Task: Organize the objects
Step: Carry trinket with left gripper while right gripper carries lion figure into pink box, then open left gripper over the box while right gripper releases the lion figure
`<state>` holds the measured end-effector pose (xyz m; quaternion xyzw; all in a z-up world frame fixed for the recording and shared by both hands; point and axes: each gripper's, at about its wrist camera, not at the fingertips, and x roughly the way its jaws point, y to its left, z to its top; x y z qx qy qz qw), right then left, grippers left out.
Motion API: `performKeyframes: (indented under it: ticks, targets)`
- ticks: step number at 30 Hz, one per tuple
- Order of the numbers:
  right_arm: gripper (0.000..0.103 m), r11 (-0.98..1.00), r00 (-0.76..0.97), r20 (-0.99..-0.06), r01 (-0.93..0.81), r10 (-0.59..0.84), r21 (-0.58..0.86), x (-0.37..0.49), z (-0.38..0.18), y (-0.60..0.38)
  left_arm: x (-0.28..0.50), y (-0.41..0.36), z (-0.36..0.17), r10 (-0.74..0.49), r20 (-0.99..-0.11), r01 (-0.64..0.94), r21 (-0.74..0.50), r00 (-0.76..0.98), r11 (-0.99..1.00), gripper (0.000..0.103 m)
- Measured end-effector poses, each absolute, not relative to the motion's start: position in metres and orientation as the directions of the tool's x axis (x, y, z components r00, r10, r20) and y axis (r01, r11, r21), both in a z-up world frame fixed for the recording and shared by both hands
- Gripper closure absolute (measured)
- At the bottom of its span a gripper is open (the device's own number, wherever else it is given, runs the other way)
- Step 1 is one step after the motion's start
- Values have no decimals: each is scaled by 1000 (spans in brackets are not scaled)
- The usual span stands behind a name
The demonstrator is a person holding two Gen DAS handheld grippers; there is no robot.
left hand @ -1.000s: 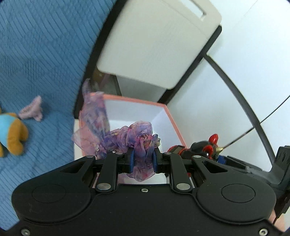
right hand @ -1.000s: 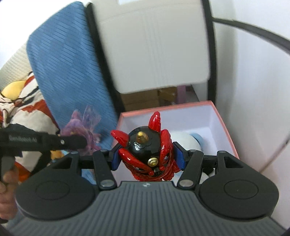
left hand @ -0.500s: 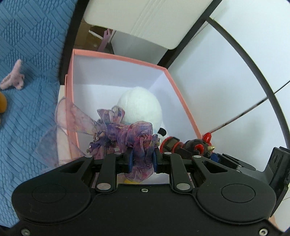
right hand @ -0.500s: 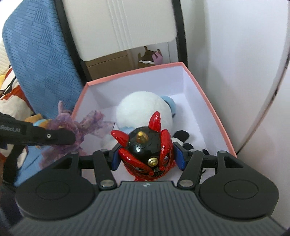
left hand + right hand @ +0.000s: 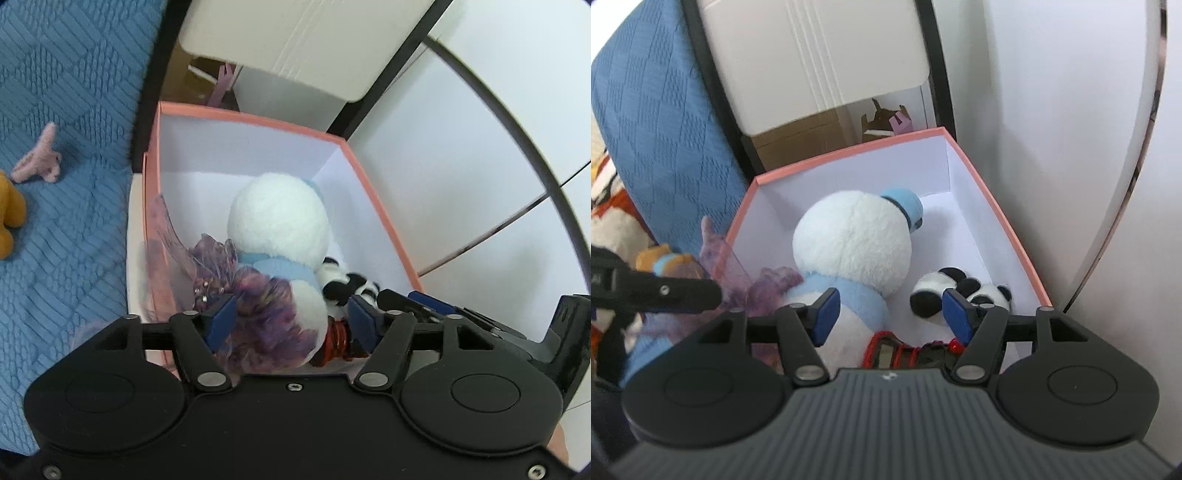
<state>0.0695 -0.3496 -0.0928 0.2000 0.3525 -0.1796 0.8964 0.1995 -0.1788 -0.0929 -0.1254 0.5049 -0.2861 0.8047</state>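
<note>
Your left gripper [image 5: 291, 317] has just been opening: its blue pads [image 5: 221, 317] now stand spread, and the purple gauzy scrunchie [image 5: 258, 314] lies loose between them, pinched by neither pad. The scrunchie rests inside the pink box [image 5: 373, 206], at the box's near left corner, with one sheer flap [image 5: 166, 229] leaning up against the box's left wall. It touches the white plush snowman [image 5: 277, 221], which fills the middle of the box.

Your right gripper [image 5: 890, 310] has also just been opening, and its pads [image 5: 825, 310] are parted over the near edge of the box. The red and black figure [image 5: 908, 352] lies below them at the near end of the box floor, partly hidden by the gripper body; the pads do not press on it. In the left wrist view only a red ribbed part of it [image 5: 334, 341] shows beside the snowman.

In the right wrist view, the snowman [image 5: 853, 240] wears a light blue hat [image 5: 905, 206] and a light blue scarf [image 5: 849, 295], its head pointing toward the far wall of the box [image 5: 849, 153]. A small panda plush [image 5: 956, 291] lies on the box floor just to the right of the snowman.

Left of the box, a blue quilted cover [image 5: 66, 110] carries a pink hair clip [image 5: 37, 158] and part of an orange plush [image 5: 11, 218].
</note>
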Motion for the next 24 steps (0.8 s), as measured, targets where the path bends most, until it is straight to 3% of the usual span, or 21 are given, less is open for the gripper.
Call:
performKeyframes:
  ticks: [1, 14, 19, 24]
  targets:
    - [39, 852, 690, -700, 468, -186, 235, 70, -90, -349, 198, -176, -87, -586, -737, 335, -488, 337, 806, 23]
    - [39, 902, 822, -556, 328, -127, 280, 60, -1, -301, 157, -127, -3, -576, -640, 392, -423, 509, 817, 16]
    - [39, 923, 850, -522, 251, -66, 293, 59, 18, -269, 136, -102, 13, -564, -606, 384, -413, 561, 826, 4]
    - [39, 939, 858, -514, 187, -14, 287, 56, 17, -228, 111, -71, 13, -533, -592, 361, -393, 604, 846, 1]
